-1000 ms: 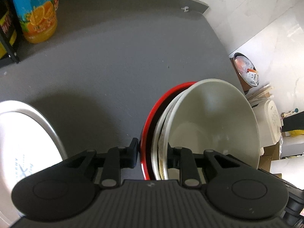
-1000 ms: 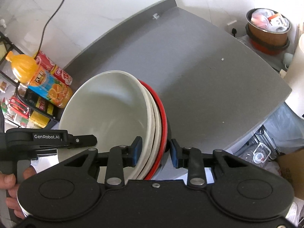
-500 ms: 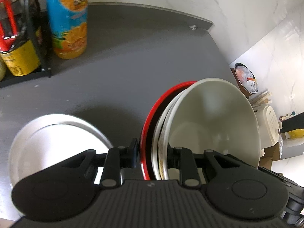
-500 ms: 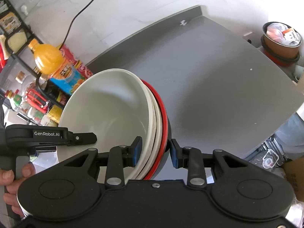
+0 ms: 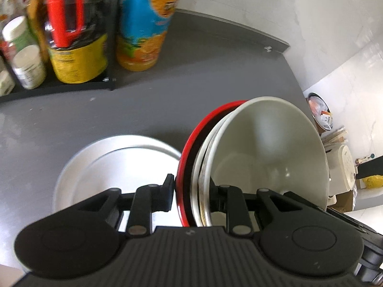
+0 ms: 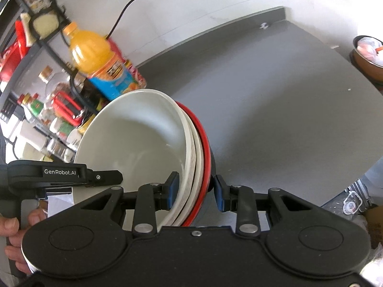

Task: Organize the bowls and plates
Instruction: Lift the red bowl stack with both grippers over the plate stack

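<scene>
A nested stack of bowls (image 5: 263,155) hangs tilted above the grey counter: an off-white bowl innermost, white ones behind it, and a black bowl with a red rim (image 5: 191,143) outermost. My left gripper (image 5: 191,191) is shut on the stack's near edge. From the opposite side, my right gripper (image 6: 196,192) is shut on the same stack of bowls (image 6: 138,138). A silvery round plate (image 5: 115,162) lies flat on the counter, just left of and below the stack. A person's hand (image 6: 14,224) grips the left tool's handle.
An orange juice bottle (image 5: 146,24) and a black rack of bottles and jars (image 5: 59,35) stand at the back left of the counter (image 5: 215,59). The counter ends on the right; a bin (image 6: 368,55) sits on the floor beyond it.
The held stack has travelled towards the rack, so the bottles loom larger. The plate has slid from the left edge of view to just beside the bowls. Both grips are unchanged.
</scene>
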A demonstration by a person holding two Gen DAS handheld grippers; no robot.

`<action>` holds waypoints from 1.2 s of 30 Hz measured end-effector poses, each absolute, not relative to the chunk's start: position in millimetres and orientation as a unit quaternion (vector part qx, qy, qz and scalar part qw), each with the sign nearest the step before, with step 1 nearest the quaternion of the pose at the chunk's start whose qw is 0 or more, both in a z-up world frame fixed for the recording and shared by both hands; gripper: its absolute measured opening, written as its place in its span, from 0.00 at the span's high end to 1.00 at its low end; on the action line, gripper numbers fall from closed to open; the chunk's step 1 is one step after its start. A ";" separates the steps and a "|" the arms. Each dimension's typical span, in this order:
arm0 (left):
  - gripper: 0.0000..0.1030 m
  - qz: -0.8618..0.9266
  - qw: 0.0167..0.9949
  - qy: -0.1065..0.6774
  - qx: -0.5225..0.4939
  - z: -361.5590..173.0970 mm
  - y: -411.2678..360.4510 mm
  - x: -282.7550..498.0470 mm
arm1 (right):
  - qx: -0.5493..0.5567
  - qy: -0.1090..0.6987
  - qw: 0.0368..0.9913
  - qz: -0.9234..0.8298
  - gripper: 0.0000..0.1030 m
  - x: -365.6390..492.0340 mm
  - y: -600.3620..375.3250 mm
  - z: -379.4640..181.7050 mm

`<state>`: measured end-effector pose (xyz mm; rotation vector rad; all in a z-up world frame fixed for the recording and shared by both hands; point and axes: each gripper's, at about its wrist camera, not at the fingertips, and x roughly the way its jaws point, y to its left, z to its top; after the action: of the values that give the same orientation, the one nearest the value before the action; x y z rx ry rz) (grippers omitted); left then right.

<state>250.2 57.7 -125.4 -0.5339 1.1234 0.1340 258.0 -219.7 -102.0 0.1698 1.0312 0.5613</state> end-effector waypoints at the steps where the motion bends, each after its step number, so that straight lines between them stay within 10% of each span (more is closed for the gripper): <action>1: 0.77 0.065 0.809 0.527 -0.252 -126.2 62.9 246.5 | 0.078 0.487 0.828 0.267 0.70 255.9 -215.0 -102.7; 36: 0.77 0.061 0.784 0.569 -0.241 -160.7 129.3 201.5 | 0.056 0.530 0.807 0.254 0.70 208.8 -144.9 -129.4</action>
<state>201.5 129.3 -160.7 -0.5199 1.2278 0.1311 208.8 -144.9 -129.4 0.1204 1.1350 0.5437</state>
